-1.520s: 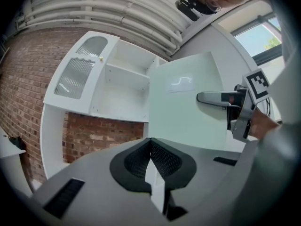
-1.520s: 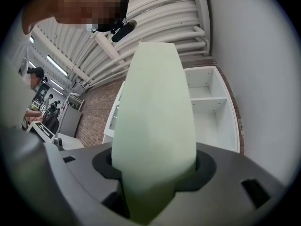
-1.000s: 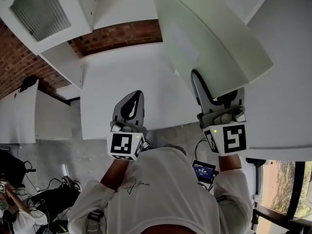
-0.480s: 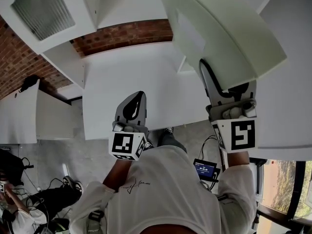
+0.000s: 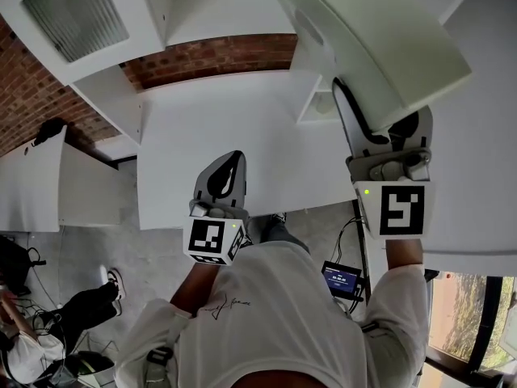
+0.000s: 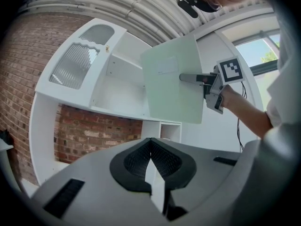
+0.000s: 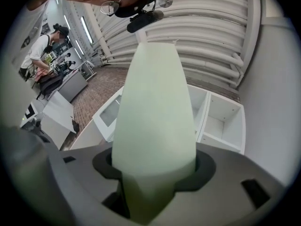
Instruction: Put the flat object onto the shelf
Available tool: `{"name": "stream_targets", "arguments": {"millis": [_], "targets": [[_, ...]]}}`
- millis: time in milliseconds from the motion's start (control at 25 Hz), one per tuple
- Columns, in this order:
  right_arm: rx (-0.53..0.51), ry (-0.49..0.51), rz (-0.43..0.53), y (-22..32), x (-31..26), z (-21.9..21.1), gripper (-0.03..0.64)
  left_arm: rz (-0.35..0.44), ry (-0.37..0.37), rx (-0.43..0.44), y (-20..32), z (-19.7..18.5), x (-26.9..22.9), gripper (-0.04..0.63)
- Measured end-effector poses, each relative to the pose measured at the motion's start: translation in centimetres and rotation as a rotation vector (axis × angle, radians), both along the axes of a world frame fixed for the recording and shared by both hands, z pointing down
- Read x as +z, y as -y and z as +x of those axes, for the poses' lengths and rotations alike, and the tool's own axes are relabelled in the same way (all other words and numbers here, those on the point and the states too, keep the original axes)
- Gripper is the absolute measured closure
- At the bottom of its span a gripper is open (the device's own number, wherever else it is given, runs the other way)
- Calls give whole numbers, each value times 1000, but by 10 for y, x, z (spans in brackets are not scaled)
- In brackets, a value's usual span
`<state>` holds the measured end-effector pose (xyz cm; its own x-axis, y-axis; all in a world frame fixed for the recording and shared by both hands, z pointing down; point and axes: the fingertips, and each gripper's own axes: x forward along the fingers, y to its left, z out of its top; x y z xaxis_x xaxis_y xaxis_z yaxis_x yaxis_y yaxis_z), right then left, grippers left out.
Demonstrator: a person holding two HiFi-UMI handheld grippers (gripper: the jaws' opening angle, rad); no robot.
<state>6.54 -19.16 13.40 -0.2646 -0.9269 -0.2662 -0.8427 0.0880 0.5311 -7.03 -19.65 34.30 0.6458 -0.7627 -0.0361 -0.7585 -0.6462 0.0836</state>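
Right gripper (image 5: 353, 107) shifted — board (image 5: 380, 39) long axis toward shelf (image 5: 210, 14).

The open compartments of the white shelf (image 6: 123, 79) offer room ahead, above the white bench (image 5: 234, 120). A white ribbed-glass door (image 6: 77, 67) stands open at their left edge. The pale-green flat board (image 6: 170, 84), clamped in the right tool (image 5: 355, 115), screens those on the right.

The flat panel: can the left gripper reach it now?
Probably yes: only open air separates the left gripper from the flat panel in the right gripper, though its jaws are shut.
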Motion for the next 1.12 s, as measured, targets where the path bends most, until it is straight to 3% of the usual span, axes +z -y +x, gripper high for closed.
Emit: {"name": "stream_targets", "arguments": {"millis": [320, 760, 1120], "targets": [[25, -124, 50, 20, -3, -16, 342, 1, -14, -19, 7, -4, -1, 581], [94, -401, 20, 60, 21, -31, 344, 6, -31, -30, 19, 2, -5, 581], [87, -504, 15, 101, 31, -43, 344, 70, -52, -74, 32, -9, -36, 581]]}}
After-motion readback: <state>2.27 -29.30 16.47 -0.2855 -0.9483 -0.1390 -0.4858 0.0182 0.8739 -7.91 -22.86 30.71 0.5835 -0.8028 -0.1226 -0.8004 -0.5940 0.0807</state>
